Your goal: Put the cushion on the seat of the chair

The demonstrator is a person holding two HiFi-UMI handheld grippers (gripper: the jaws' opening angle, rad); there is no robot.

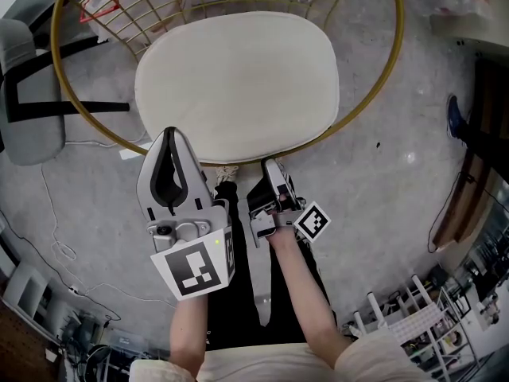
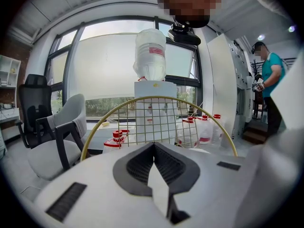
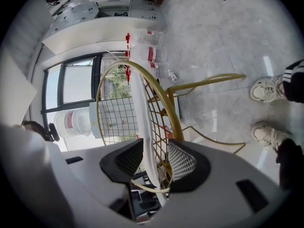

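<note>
Cushion (image 1: 237, 82) lies flat on the chair (image 1: 402, 30) seat. Right gripper (image 1: 273, 167) released, jaws straddling the cushion's front edge. Left gripper (image 1: 169, 138) clenched, empty, raised clear so I don't nudge it.

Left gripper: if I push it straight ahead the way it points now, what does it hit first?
Most likely the chair's gold wire backrest, dead ahead beyond the left gripper. It seems to pass above the cushion, though depth is unclear.

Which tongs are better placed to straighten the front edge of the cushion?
Right. The right tongs stand open around the front edge of the cushion; the left tongs are shut, holding nothing.
</note>
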